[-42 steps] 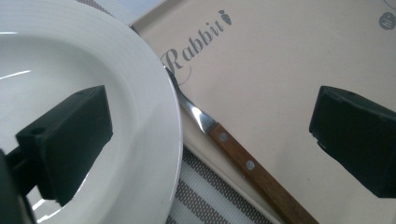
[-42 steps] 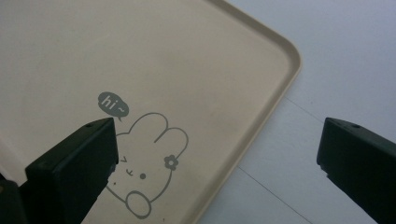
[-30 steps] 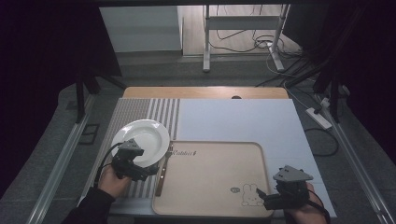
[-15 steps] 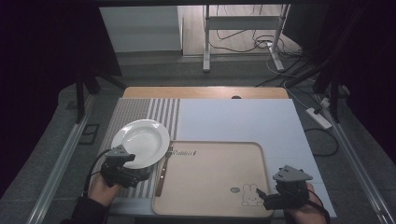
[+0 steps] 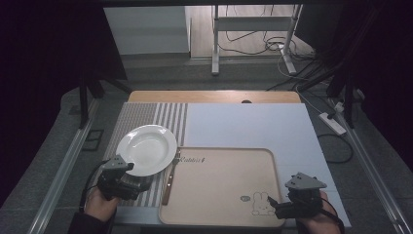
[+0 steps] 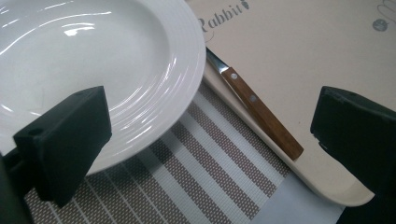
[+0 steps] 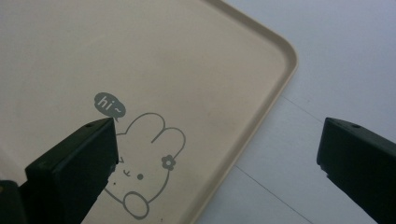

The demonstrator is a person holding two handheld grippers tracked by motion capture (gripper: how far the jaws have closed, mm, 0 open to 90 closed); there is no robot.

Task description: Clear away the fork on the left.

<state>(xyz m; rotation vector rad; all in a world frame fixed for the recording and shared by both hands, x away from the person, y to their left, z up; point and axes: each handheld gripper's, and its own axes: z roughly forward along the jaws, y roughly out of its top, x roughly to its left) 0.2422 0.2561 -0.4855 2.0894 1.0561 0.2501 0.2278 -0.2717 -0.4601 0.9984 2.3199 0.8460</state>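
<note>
A lab-like recording room: dark drapes flank a lone tabletop, loose cables and a power strip lie on grey carpet, metal stand legs behind.

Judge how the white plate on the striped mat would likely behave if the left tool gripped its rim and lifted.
The white plate looks glazed and glossy, so the left tool, now open, might slip on its ridged rim. It seems rigid ceramic: probably heavy for its size and breakable if dropped. Held by one edge, it would likely tilt downward.
</note>
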